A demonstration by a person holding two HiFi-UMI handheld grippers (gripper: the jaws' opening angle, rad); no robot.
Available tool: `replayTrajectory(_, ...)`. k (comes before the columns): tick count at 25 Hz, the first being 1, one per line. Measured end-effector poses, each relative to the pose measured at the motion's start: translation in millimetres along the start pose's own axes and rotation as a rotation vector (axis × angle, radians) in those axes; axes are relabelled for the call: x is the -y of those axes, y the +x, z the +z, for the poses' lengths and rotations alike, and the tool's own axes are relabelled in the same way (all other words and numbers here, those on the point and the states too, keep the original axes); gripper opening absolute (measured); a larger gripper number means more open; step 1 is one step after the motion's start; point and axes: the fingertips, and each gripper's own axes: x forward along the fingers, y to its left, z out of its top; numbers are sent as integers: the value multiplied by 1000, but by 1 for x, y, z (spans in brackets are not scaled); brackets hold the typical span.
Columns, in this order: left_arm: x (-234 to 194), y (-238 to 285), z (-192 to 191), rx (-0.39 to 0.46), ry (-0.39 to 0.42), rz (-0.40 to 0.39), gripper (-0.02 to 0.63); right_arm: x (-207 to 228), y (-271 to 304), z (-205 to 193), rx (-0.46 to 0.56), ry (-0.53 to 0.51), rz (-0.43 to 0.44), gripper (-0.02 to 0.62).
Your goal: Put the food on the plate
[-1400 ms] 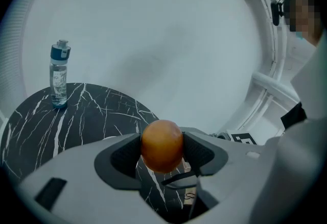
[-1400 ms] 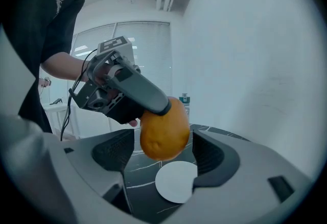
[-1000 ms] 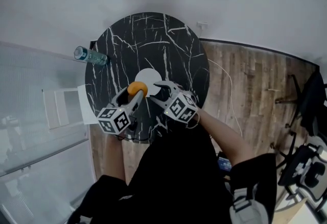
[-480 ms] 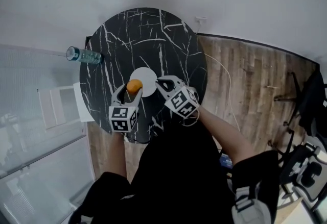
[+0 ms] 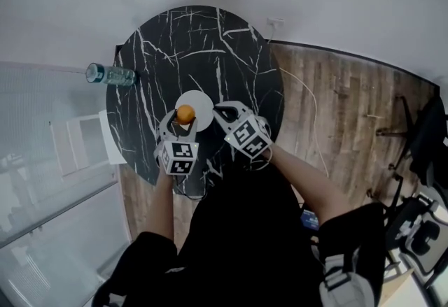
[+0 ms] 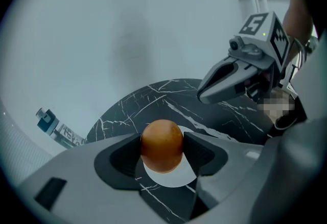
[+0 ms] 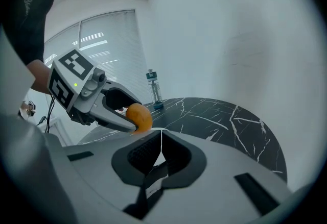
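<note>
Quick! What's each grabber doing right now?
Left gripper: closed on the orange, holding it.
Right gripper: closed, holding nothing.

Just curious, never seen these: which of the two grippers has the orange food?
The left gripper: its jaws clamp the orange food over the plate, while the right gripper's are shut, empty.

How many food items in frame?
1. One round orange food item, gripped between the left tongs over the near edge of the white plate. Nothing else edible shows on the table, though the grippers and arms cover part of it.
</note>
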Motion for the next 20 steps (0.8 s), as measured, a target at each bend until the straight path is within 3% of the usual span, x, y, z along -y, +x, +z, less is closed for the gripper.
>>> replayTrajectory(10, 4, 23, -5, -61, 264, 70, 259, 15, -1, -7, 2, 48, -21, 0)
replayTrajectory(16, 6, 32, -11, -85, 284, 79, 259, 16, 0, -9, 0, 65, -25, 0)
replayTrajectory(20, 8, 38, -15, -101, 356, 94, 259, 17, 2, -14, -7, 77, -22, 0)
